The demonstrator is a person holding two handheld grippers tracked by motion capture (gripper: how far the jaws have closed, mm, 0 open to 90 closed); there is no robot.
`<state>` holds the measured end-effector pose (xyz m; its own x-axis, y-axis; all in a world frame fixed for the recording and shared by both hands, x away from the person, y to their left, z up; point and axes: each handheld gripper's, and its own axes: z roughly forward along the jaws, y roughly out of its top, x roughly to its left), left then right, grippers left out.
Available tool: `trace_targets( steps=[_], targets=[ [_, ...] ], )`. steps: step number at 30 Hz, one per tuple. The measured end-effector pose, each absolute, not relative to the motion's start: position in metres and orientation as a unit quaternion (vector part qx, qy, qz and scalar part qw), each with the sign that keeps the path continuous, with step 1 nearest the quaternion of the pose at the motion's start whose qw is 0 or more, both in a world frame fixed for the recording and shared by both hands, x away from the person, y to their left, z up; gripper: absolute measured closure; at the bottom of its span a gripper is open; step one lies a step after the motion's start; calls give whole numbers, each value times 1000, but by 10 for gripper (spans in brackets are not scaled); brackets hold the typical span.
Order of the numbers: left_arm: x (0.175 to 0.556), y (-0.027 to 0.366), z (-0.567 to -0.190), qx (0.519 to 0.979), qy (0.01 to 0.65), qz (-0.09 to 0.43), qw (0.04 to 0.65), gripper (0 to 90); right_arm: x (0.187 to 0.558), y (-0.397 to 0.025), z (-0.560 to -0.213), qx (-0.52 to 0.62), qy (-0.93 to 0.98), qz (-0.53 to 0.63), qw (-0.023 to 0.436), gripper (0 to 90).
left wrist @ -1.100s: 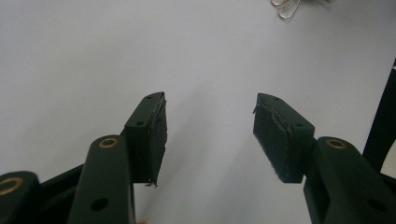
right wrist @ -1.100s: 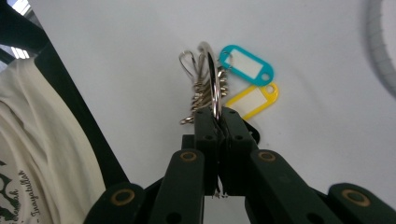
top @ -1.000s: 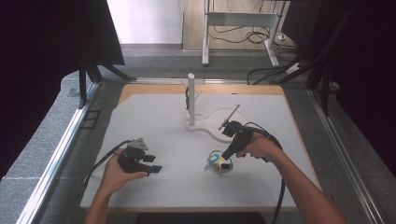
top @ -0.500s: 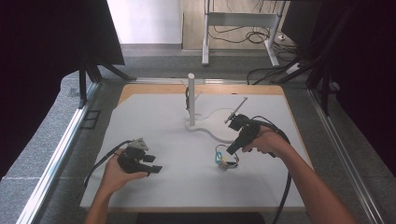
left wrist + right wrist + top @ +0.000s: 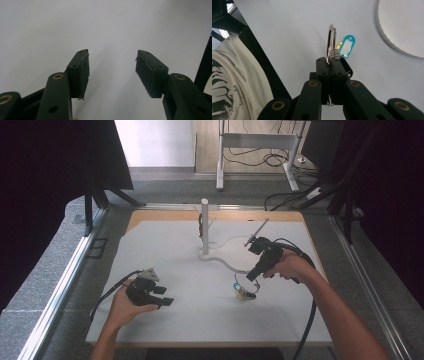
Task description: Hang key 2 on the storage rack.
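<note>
The key ring point(image 5: 331, 42) is clamped in the right tongs point(image 5: 329, 65), while the left tongs point(image 5: 112, 72) gape wide, holding nothing.

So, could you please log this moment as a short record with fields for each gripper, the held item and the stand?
right gripper: shut on the key ring, raised above the mat
key ring: metal, upright between the jaws; a teal tag hangs from it
left gripper: open, nothing between the jaws, low over the white mat
stand: white post on a round base, mid-table, apart from both grippers
</note>
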<state>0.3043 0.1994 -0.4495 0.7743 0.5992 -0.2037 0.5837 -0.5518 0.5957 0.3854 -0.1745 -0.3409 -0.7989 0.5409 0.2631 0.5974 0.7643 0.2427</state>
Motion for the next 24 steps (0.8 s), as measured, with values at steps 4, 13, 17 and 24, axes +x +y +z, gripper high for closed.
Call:
trace_targets(
  steps=[4,13,17,24],
  targets=[
    [304,199,-450,881,336,11,334,450,387,-177,-335,-306,-935,-158,88,873],
    [304,199,-450,881,336,10,334,450,392,-183,-321,-312,-932,-166,77,874],
    [305,199,-450,882,335,9,333,450,394,-183,-317,-315,-931,-171,71,873],
    [305,199,-450,881,335,8,333,450,400,-185,-308,-318,-930,-175,66,873]
  ],
)
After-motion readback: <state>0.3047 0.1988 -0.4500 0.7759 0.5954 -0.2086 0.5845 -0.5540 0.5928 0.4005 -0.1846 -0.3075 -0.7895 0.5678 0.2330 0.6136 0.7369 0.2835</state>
